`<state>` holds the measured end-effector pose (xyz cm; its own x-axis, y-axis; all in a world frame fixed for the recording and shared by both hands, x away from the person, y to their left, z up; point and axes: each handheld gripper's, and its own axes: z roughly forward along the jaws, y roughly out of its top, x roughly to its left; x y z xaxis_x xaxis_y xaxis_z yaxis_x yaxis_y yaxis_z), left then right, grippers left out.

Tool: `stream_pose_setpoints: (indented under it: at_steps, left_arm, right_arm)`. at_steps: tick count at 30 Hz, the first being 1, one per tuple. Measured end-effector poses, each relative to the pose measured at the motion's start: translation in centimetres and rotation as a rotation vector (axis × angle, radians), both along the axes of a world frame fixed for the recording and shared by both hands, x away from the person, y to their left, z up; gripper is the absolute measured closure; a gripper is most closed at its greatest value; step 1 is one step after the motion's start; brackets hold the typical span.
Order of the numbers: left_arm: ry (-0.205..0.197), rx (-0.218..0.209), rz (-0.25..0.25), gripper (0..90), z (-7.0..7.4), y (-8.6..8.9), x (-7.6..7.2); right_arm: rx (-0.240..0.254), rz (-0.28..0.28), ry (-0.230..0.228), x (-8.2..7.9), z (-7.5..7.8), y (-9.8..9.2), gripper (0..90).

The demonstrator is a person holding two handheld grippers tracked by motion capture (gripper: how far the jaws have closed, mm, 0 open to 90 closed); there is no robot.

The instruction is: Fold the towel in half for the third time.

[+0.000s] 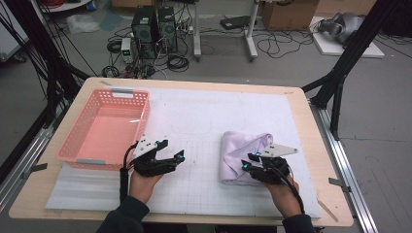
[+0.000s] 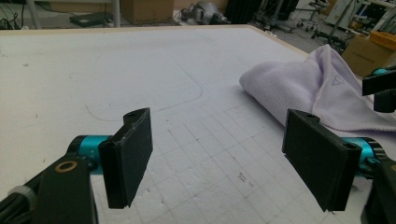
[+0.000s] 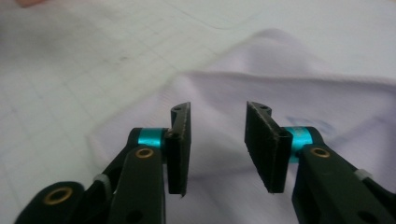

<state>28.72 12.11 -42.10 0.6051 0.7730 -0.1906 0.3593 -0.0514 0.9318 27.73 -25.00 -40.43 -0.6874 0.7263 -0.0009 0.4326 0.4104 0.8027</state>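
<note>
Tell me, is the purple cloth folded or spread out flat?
Folded. The cloth lies bunched in thick doubled layers on the mat, with a rounded fold along one side.

Lab, computer towers, floor cables

We see a pale lilac cloth, a coral-pink latticed basket, a white surface with a faint grid, and black tools with teal collars.
</note>
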Motion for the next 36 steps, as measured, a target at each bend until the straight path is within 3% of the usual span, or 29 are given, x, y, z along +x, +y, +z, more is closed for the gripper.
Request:
stream_pose_setpoints:
  at_steps: [3, 5, 7, 9, 13, 15, 18, 21, 24, 27, 29, 32, 36]
  left_arm:
    - [-0.004, 0.006, -0.006, 24.9, 0.0, 0.1, 0.0]
    - [-0.003, 0.009, -0.009, 24.9, 0.0, 0.2, 0.0]
    - [-0.006, 0.009, -0.008, 24.9, 0.0, 0.2, -0.1]
    - [-0.005, 0.007, -0.009, 24.9, 0.0, 0.3, -0.2]
    - [0.000, 0.003, -0.006, 24.9, -0.1, 0.3, -0.2]
    - [-0.003, 0.008, -0.010, 24.9, -0.2, 0.3, -0.3]
    - [-0.002, 0.009, -0.014, 24.9, -0.2, 0.2, -0.4]
    - [0.000, 0.009, -0.016, 24.9, -0.2, 0.1, -0.3]
    - [-0.002, 0.007, -0.015, 24.9, -0.2, 0.1, -0.4]
    - [-0.003, 0.011, -0.016, 24.9, -0.2, 0.1, -0.4]
    - [-0.003, 0.011, -0.014, 24.9, -0.2, 0.0, -0.4]
    - [-0.002, 0.008, -0.019, 24.9, -0.2, -0.1, -0.5]
    - [-0.002, 0.005, -0.023, 24.9, -0.2, 0.0, -0.5]
  right_arm:
    - [-0.017, 0.049, 0.024, 0.6, -0.2, 2.2, 53.3]
    - [-0.043, 0.060, 0.087, 1.5, -0.7, 3.6, 51.0]
    - [-0.092, 0.049, 0.114, 2.1, -1.3, 4.5, 61.7]
    - [-0.119, 0.042, 0.116, 2.2, -1.4, 4.6, 80.1]
    - [-0.125, 0.028, 0.077, 1.7, -0.9, 3.8, 85.2]
    - [-0.104, 0.015, 0.053, 1.4, -0.6, 3.1, 85.2]
    - [-0.033, -0.024, 0.005, 0.2, 0.3, 1.1, 84.8]
    - [-0.011, -0.069, -0.017, -1.3, 0.7, -1.0, 85.0]
    - [-0.021, -0.118, -0.001, -2.7, 0.5, -3.1, 85.0]
    - [-0.019, -0.146, 0.069, -3.7, -0.2, -4.8, 80.1]
    - [0.009, -0.170, 0.071, -3.9, -0.1, -5.6, 63.6]
    - [0.098, -0.234, 0.018, -3.3, 1.0, -6.7, 56.4]
    - [0.145, -0.298, 0.008, -1.3, 1.9, -6.8, 51.4]
